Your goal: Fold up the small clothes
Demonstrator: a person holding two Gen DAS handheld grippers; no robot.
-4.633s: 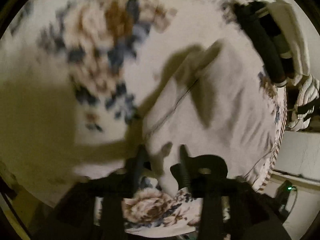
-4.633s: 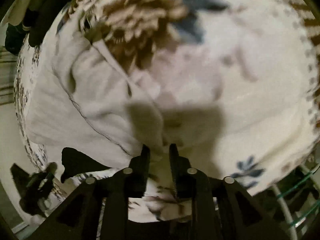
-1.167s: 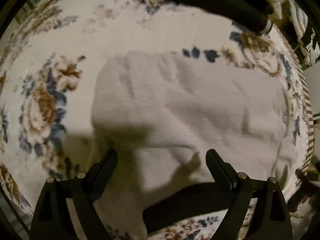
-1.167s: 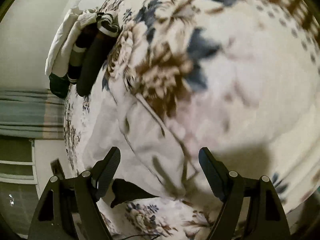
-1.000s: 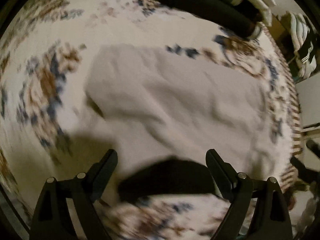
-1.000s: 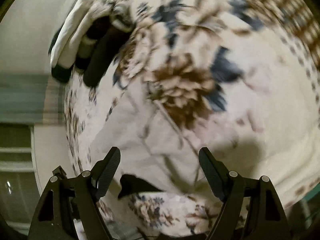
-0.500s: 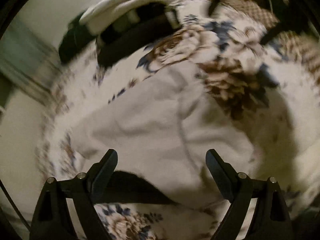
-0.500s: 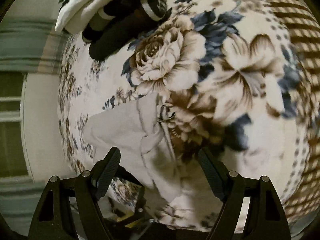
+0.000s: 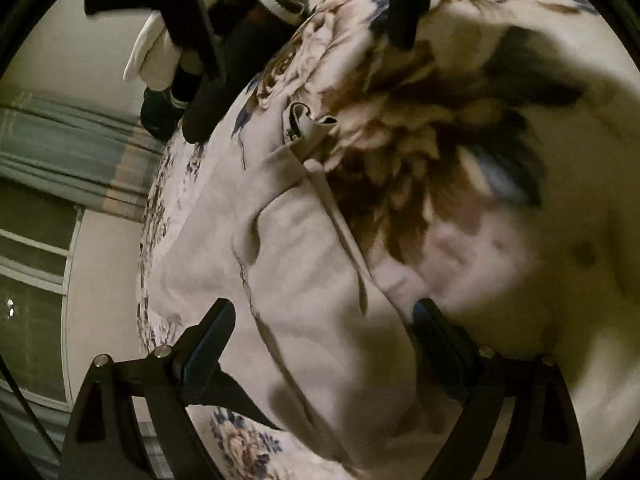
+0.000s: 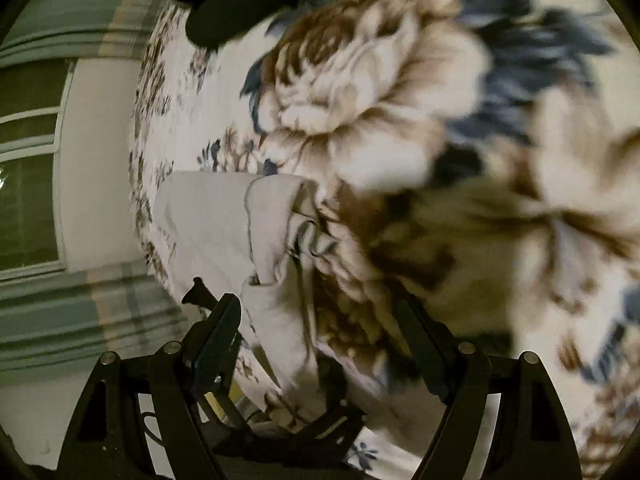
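A small white garment (image 9: 288, 280) lies creased on the floral blanket (image 9: 460, 184), with a curled hem (image 9: 304, 120) at its far end. My left gripper (image 9: 324, 336) hovers open over the garment's near part, and no pad presses on the cloth. At the top of the left wrist view my right gripper (image 9: 310, 60) reaches in, open, beyond the curled hem. In the right wrist view the garment (image 10: 216, 216) lies at the left with a bunched edge (image 10: 304, 236). My right gripper (image 10: 320, 332) stands open above that edge, gripping nothing.
A pile of rolled clothes, white (image 9: 156, 56) and black (image 10: 228, 8), sits at the far end of the blanket. The bed's edge (image 9: 148, 216) runs along the left, with a wall and a curtained window (image 9: 32, 216) beyond. Dark gear (image 10: 280, 436) shows under the right gripper.
Both grippers held the garment several seconds ago and now stand open. Over the last second both views swung and rolled, and the right gripper came into the top of the left wrist view.
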